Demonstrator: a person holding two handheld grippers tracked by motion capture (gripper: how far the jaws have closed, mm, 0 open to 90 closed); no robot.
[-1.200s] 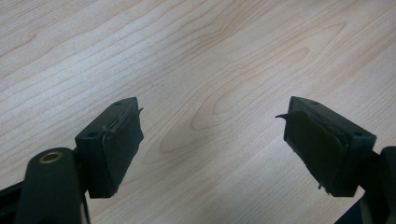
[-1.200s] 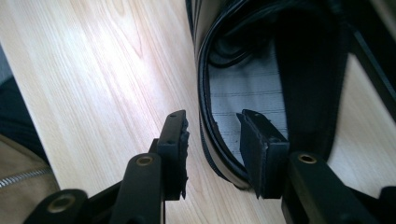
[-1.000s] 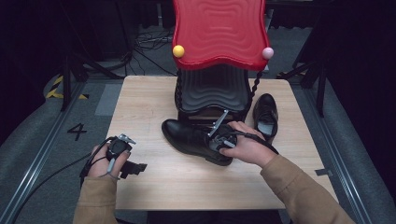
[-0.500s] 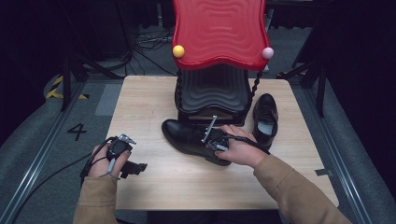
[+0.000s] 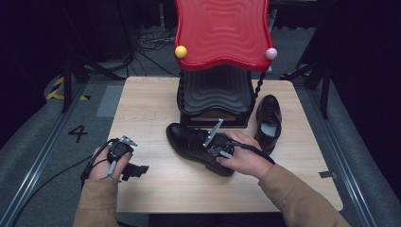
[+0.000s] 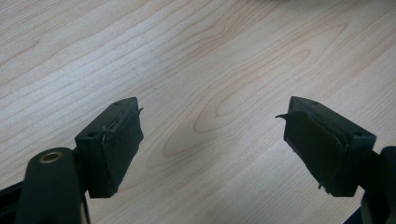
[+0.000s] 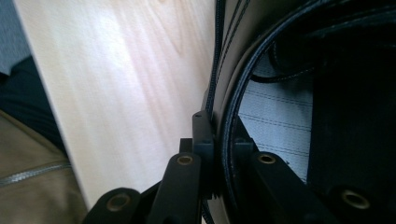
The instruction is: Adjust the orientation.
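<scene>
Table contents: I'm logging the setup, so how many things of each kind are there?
Black shoes: 2, one held at its collar by the right tongs, at, one beside the stand at
Red-topped stand: 1
Tongs: 2, the left tongs open
Total: 5

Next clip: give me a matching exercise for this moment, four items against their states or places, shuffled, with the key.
Items:
1. Left gripper
2. Right gripper
3. Near shoe
4. Far shoe

States or places:
A. Stands alone at the right of the rack
B. Jaws wide apart over bare table
C. Lies in front of the rack, collar pinched
D. Shut on a shoe's collar

Pairs: 1-B, 2-D, 3-C, 4-A
</scene>
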